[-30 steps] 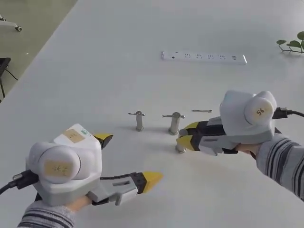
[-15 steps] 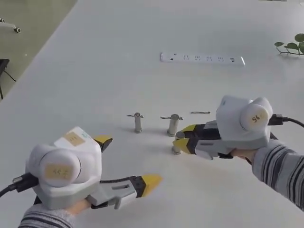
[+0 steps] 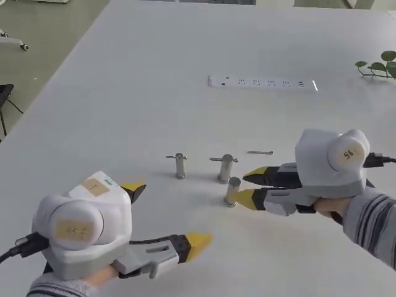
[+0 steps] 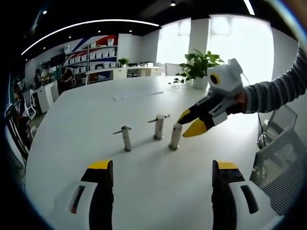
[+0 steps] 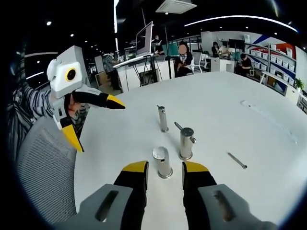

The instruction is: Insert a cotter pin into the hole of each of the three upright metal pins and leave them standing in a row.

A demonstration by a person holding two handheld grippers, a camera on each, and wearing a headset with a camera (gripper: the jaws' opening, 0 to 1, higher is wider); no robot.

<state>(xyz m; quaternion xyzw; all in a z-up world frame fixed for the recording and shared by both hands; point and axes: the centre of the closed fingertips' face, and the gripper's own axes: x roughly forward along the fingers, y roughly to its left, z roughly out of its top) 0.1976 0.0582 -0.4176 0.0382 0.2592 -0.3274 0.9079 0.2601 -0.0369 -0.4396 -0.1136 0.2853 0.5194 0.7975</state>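
**Q:** What is the state of the left gripper (image 3: 166,213)?

**A:** Its jaws are spread and empty. It sits well to the left of the bare pin (image 3: 232,191), probably to stay clear of the work.

**Q:** And the other items?

**A:** The first fitted pin (image 3: 180,166) and second fitted pin (image 3: 226,168) stand behind the bare pin, which is out of row. The loose cotter pin (image 3: 260,152) lies behind it and to the right. The right gripper (image 3: 247,187) has its jaws parted with the tips just beside the bare pin, probably to reposition it.

Table: I'm looking down on a plain white table (image 3: 124,93).
Pins: three stand upright on it. I see the left pin (image 3: 180,166) and middle pin (image 3: 226,167) side by side, each crossed by a cotter pin. The third pin (image 3: 232,191) is bare, nearer me, just beside the middle one.
Loose part: a loose cotter pin (image 3: 260,152) lies flat, right of the middle pin.
Far side: a power strip (image 3: 264,83) lies well beyond the pins, and a plant (image 3: 376,65) is at the right edge.
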